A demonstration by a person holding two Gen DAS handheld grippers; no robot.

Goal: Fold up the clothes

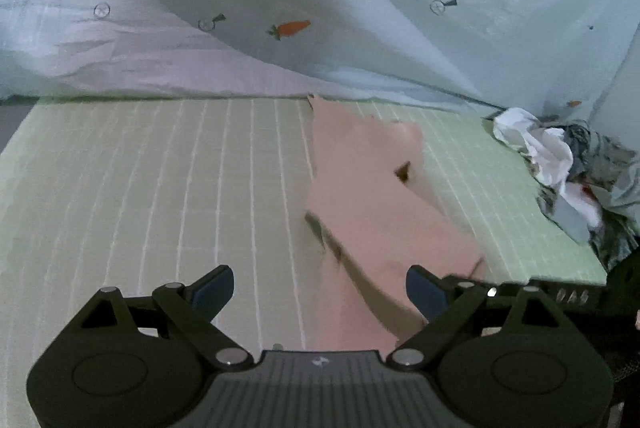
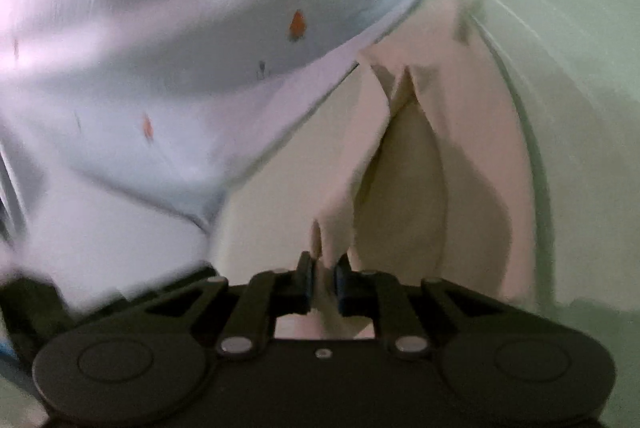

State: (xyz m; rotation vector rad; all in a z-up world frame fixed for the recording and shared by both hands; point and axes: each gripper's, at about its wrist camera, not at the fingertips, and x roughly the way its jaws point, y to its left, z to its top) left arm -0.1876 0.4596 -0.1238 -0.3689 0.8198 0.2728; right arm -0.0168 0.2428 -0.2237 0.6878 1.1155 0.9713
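- i am holding the thin, soft pink garment [image 2: 476, 163] in my right gripper [image 2: 323, 282]; its two dark pads are pressing together on a bunched edge of the cloth, and the rest is streaming away from me, forward along the fingers.
- my left gripper [image 1: 320, 288] is standing wide apart and gripping nothing; the pink garment [image 1: 368, 203] is passing between its blue-padded fingers [image 1: 214, 288], closer to the right-hand one.
- the garment is lying partly lifted over the pale green mattress cover with white grid lines [image 1: 160, 179], its far tip reaching the edge of the light blue quilt printed with small orange carrots [image 1: 360, 7].
- the relation i am watching: in the left wrist view the cloth's long axis is running from that far tip back toward me, slanting to the right of my open left gripper, so the free edge is nearer that hand.
- i judge the left hand needs to shift a little rightward and close on the loose edge so the piece can be spread flat; the right view is blurred, so i cannot read finer folds there.
- a crumpled heap of white and grey patterned clothes [image 1: 568, 171] is waiting at the far right.
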